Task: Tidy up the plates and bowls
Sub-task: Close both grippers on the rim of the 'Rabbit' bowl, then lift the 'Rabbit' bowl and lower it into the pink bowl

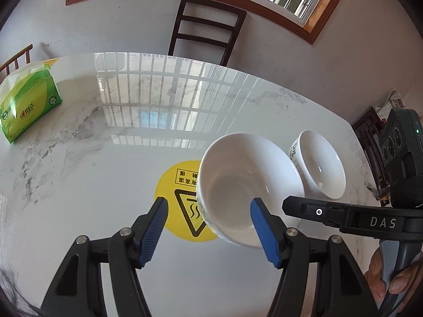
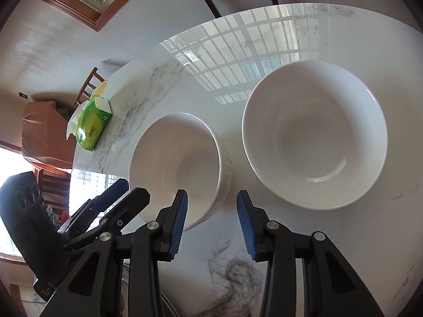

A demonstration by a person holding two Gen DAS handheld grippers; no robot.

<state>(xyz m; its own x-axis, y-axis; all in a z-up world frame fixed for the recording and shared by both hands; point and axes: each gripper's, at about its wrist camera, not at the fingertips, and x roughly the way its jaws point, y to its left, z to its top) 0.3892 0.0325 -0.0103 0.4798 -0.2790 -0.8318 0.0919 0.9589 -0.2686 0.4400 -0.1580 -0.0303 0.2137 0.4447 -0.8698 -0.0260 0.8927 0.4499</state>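
Note:
Two white bowls are over a white marble table (image 1: 105, 137). In the left wrist view the nearer bowl (image 1: 246, 179) is tilted; my open left gripper (image 1: 208, 222) straddles its near wall, the right pad (image 1: 264, 232) inside the bowl and the left pad (image 1: 154, 227) outside. A second bowl (image 1: 322, 163) with black lettering sits behind it. In the right wrist view my open right gripper (image 2: 212, 223) straddles the right rim of the smaller bowl (image 2: 179, 163). A larger bowl (image 2: 314, 134) stands to the right.
A round yellow warning sticker (image 1: 182, 200) lies on the table under the tilted bowl. A green tissue pack (image 1: 26, 105) sits at the left edge. A dark chair (image 1: 206, 29) stands behind the table. A dark smudge (image 2: 235, 274) marks the table near me.

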